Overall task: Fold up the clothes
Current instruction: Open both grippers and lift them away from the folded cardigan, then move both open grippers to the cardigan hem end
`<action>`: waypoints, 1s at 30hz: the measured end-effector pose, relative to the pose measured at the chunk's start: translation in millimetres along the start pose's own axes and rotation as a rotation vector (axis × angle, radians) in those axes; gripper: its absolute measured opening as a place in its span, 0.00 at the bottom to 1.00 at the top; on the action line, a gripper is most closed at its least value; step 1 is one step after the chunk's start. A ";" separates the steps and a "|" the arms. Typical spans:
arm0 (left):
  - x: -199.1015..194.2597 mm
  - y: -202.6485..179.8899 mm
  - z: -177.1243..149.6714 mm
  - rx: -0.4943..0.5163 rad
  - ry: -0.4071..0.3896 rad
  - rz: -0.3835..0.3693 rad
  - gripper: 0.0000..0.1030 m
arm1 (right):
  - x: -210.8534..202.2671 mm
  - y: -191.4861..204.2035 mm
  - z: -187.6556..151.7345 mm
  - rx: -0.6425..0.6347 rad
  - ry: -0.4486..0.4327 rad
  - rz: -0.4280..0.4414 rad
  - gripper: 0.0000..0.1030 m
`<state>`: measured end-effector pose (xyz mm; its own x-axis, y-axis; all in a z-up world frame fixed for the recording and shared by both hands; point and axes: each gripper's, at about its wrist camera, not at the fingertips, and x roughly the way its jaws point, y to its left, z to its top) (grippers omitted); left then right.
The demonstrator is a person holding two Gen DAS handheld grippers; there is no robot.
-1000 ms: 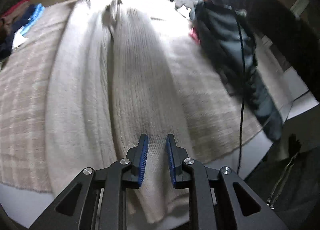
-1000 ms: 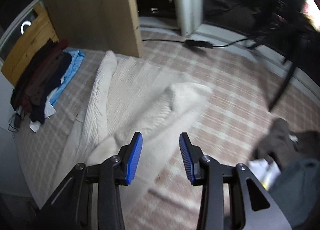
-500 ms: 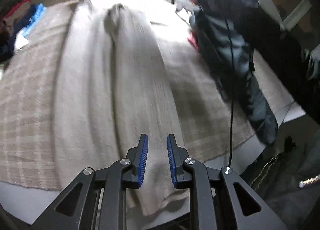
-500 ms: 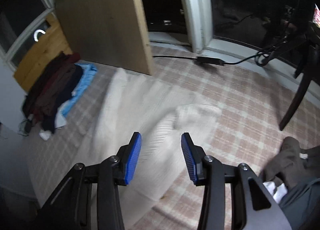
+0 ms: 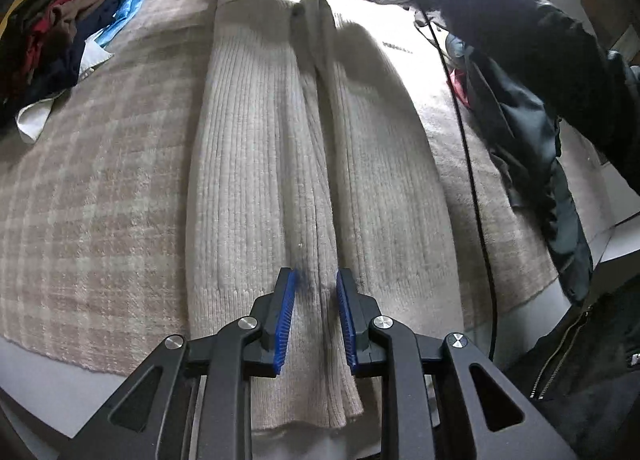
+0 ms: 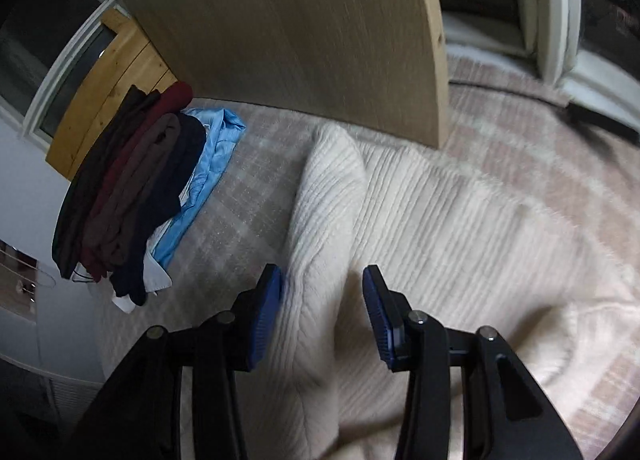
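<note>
Blanket [image 5: 80,195]: your checked cover lies flat under everything.
Sweater [image 5: 256,163]: your cream ribbed knit lies long on the blanket, running from near to far.
Clothes pile [image 6: 124,187]: dark and blue things sit far left of the sweater.
Left claw [image 5: 314,322]: yours is a little open over the near hem, holding nothing.
Right claw [image 6: 322,312]: yours is wide open over a fold, holding nothing.

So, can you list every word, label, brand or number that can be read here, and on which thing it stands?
None: no readable text shows in either view.
The cream sweater, the clothes pile, the plaid blanket and the wooden board carry no visible print or label.
</note>
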<state>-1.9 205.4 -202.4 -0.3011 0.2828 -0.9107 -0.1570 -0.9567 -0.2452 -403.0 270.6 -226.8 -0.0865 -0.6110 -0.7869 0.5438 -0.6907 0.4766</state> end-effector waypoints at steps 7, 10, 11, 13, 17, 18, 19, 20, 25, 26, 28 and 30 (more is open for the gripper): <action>3.5 4.9 0.8 0.015 0.001 -0.029 0.21 | -9.1 -28.3 -17.0 0.144 -0.072 -0.003 0.11; 3.8 9.0 0.2 0.013 -0.006 -0.047 0.21 | -4.9 -17.6 -16.5 0.070 -0.035 -0.062 0.24; 3.8 10.4 -0.1 0.009 -0.006 -0.054 0.21 | -10.4 -10.7 -12.9 0.046 -0.037 -0.100 0.33; 3.4 12.4 0.0 0.007 -0.007 -0.063 0.21 | -25.4 3.0 -6.0 -0.005 -0.094 -0.166 0.34; 3.8 13.1 -1.0 0.010 -0.008 -0.064 0.21 | -13.9 35.8 14.7 -0.133 -0.108 -0.162 0.32; 4.2 13.3 -0.7 0.010 -0.008 -0.064 0.21 | -11.0 44.0 19.8 -0.165 -0.112 -0.161 0.28; 4.5 12.0 -0.6 0.010 -0.008 -0.065 0.22 | -8.1 52.1 25.0 -0.197 -0.116 -0.160 0.26; 4.9 10.6 -0.6 0.011 -0.008 -0.065 0.22 | -4.4 59.4 30.0 -0.227 -0.117 -0.164 0.25; 4.3 8.1 -4.4 0.020 -0.022 -0.063 0.23 | 36.2 12.1 35.6 -0.106 -0.071 -0.274 0.16; 3.9 7.2 -5.3 0.022 -0.025 -0.062 0.23 | 33.7 7.7 34.5 -0.087 -0.077 -0.248 0.14; 3.5 6.4 -5.6 0.014 -0.027 -0.063 0.23 | 28.2 4.6 33.8 -0.059 -0.074 -0.223 0.14; 2.3 7.0 -4.8 0.007 -0.026 -0.067 0.23 | 11.1 12.1 31.7 -0.069 -0.094 -0.230 0.14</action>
<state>0.9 199.1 -207.8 -0.3137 0.3479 -0.8835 -0.1843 -0.9351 -0.3027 -423.8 243.2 -217.4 -0.2899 -0.4763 -0.8301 0.5563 -0.7897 0.2588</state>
